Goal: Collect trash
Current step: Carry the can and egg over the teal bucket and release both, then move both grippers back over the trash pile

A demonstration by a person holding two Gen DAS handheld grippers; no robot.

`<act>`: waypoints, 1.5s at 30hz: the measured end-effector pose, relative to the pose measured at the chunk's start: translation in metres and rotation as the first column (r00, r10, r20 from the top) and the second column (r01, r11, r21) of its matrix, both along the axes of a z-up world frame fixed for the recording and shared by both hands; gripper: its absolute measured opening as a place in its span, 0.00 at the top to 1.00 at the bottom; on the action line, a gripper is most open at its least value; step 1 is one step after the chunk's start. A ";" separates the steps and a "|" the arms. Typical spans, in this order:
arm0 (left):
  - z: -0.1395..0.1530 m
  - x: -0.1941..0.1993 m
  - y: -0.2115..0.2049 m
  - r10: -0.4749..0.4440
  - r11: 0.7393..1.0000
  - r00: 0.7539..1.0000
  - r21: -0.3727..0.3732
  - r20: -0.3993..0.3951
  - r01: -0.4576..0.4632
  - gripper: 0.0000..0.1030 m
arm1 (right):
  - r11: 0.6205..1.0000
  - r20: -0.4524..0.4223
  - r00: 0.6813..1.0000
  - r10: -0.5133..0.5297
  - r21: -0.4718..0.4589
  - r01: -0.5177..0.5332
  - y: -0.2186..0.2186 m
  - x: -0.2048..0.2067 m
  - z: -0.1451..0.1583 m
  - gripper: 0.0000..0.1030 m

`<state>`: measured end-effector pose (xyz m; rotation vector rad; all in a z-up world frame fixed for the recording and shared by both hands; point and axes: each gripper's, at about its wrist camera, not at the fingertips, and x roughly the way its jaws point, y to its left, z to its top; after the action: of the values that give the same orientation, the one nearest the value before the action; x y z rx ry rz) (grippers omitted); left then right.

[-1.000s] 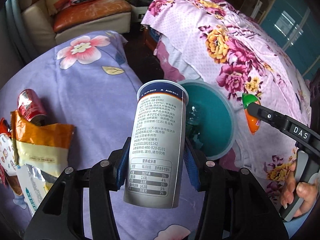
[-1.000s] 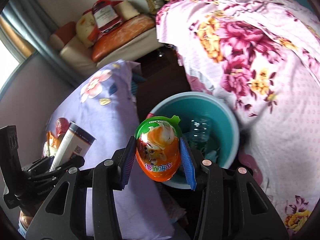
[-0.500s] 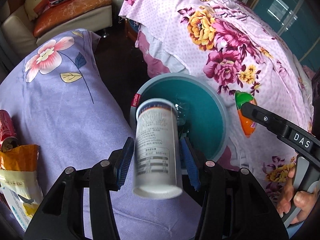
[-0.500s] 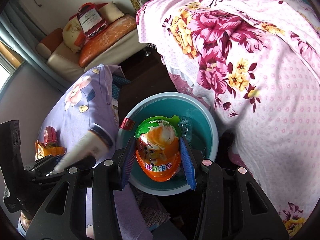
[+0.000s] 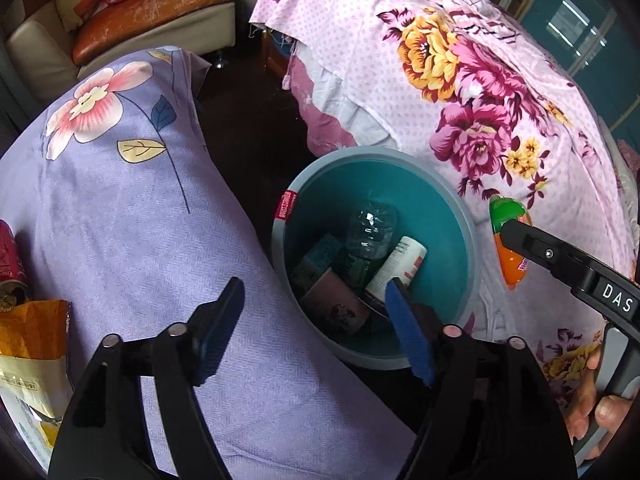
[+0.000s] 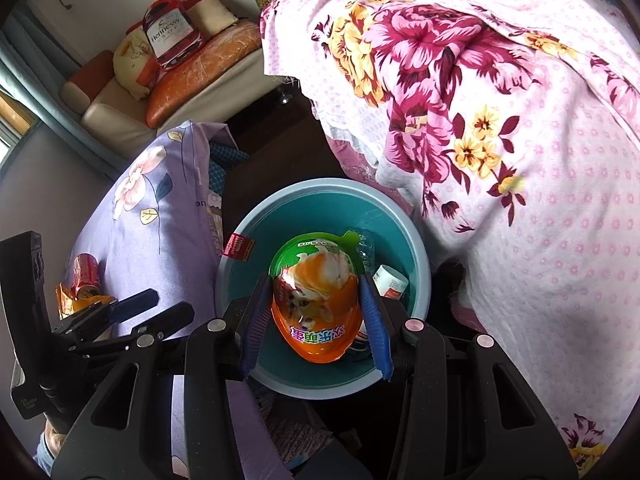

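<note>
Teal bin (image 5: 440,248), orange/green pouch (image 6: 316,304), lilac floral sheet (image 5: 120,220), pink floral quilt (image 5: 460,80).

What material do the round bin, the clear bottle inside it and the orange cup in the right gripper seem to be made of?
Bin: probably plastic, smooth teal walls with a matte grey rim.
Clear bottle: thin transparent plastic, ridged and glinting.
Orange cup, shut in the right gripper: likely glossy plastic with a printed film lid, which reflects light.

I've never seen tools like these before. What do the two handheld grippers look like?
Both are matte black plastic frames with round silver bolts at the joints. The left gripper and right gripper each carry two ribbed blue pads on the jaws. White letters "DAS" mark the right one's side.
</note>
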<state>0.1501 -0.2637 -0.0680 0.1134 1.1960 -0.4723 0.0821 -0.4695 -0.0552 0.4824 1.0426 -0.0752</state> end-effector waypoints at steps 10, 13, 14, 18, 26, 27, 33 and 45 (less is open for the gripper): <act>0.009 -0.010 0.052 0.087 0.996 0.996 -0.022 -0.015 -0.088 0.21 | 1.000 -0.026 1.000 0.002 0.022 -0.001 0.020 0.007 -0.002 0.29; 0.013 -0.016 0.068 0.113 0.993 0.994 -0.027 -0.011 -0.113 0.21 | 1.000 -0.031 0.999 0.009 0.023 -0.008 0.029 0.006 0.000 0.29; 0.014 -0.018 0.073 0.119 0.992 0.993 -0.029 -0.012 -0.120 0.21 | 1.000 -0.033 0.999 0.013 0.023 -0.012 0.033 0.006 0.001 0.28; 0.020 -0.027 0.094 0.150 0.988 0.989 -0.039 -0.001 -0.150 0.21 | 0.999 -0.039 0.999 0.038 0.019 -0.037 0.051 0.006 0.007 0.28; 0.031 -0.041 0.128 0.202 0.978 0.979 -0.064 0.008 -0.201 0.21 | 0.995 -0.026 0.995 0.094 -0.011 -0.095 0.087 0.001 0.024 0.25; 0.033 -0.043 0.133 0.208 0.976 0.978 -0.069 0.010 -0.207 0.21 | 0.995 -0.025 0.995 0.100 -0.015 -0.100 0.090 0.000 0.026 0.25; 0.040 -0.054 0.160 0.241 0.967 0.970 -0.093 0.020 -0.238 0.21 | 0.990 -0.025 0.991 0.135 -0.036 -0.136 0.116 -0.003 0.037 0.25; 0.038 -0.072 0.238 0.360 0.927 0.933 -0.119 0.011 -0.357 0.21 | 0.963 -0.040 0.967 0.253 -0.083 -0.255 0.179 0.002 0.046 0.25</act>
<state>0.0780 -0.0258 -0.0296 -0.1954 1.1236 -0.2144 0.0839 -0.2901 -0.0093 0.2660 1.1173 0.1005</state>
